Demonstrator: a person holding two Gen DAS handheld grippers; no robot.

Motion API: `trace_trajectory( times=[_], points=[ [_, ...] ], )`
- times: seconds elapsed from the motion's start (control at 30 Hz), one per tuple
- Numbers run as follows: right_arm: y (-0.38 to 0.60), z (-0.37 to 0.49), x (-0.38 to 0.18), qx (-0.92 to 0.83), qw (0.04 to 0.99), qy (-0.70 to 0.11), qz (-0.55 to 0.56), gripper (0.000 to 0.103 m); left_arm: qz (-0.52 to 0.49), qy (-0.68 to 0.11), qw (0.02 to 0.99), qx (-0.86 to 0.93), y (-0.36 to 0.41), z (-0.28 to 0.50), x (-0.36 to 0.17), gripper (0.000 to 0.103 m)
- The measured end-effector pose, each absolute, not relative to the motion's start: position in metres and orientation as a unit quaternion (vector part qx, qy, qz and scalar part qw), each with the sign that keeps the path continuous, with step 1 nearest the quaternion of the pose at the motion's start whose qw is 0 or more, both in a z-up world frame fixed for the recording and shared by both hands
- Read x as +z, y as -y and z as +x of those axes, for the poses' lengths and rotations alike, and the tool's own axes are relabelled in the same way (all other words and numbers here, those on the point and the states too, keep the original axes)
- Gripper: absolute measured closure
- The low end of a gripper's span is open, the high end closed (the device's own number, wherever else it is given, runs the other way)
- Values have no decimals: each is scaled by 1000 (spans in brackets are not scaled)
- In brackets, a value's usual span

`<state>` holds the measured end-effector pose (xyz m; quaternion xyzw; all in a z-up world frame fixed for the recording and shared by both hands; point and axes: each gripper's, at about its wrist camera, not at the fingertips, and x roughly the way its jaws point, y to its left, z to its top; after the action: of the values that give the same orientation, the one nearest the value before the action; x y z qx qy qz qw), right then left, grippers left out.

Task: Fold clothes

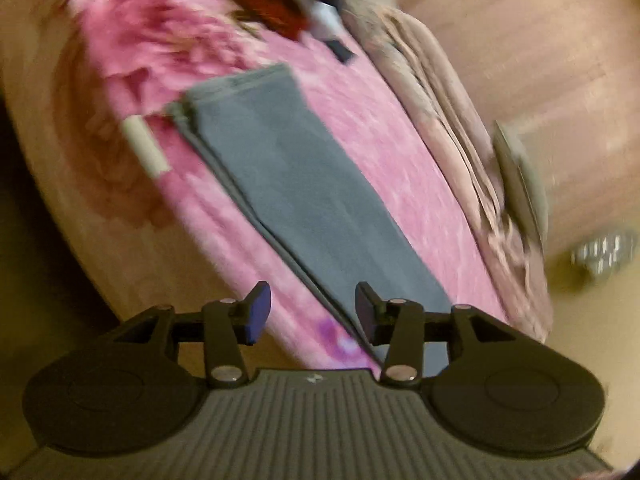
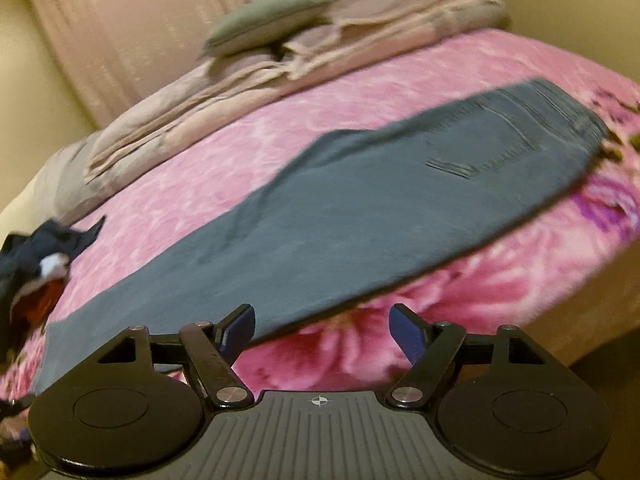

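Holding both tools with their fingers spread and nothing between them, we have the left gripper (image 1: 313,312) over the leg end and the right gripper (image 2: 322,330) at the long edge of the grey jeans (image 2: 340,208). They lie flat on the pink blanket (image 2: 360,92), one leg stacked on the other. We judge that a crosswise fold comes next, needing a grip on the leg hems; beyond sits a heap of other clothes (image 2: 36,264).
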<state>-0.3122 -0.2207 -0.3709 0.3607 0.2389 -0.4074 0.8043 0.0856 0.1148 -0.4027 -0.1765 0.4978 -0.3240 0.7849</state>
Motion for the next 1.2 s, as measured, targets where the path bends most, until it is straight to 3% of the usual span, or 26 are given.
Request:
trace_trajectory(
  times=[0.17, 0.37, 0.5, 0.6, 0.7, 1.2],
  points=[
    [236, -327, -372, -419, 790, -227, 385, 26, -209, -521, 776, -288, -118, 112, -418, 62],
    [231, -342, -359, -445, 785, -248, 352, 26, 40, -473, 828, -300, -63, 63, -383, 61],
    [219, -352, -352, -449, 786, -278, 323, 26, 122, -437, 836, -308, -43, 16, -368, 59],
    [204, -363, -345, -447, 787, -301, 300, 24, 147, -415, 834, -332, -35, -13, -355, 58],
    [186, -375, -338, -448, 793, -310, 274, 7, 172, -387, 835, -352, -31, -38, -344, 55],
    [134, -414, -322, -446, 804, -304, 249, 7, 220, -326, 818, -419, -31, -122, -321, 53]
  ],
)
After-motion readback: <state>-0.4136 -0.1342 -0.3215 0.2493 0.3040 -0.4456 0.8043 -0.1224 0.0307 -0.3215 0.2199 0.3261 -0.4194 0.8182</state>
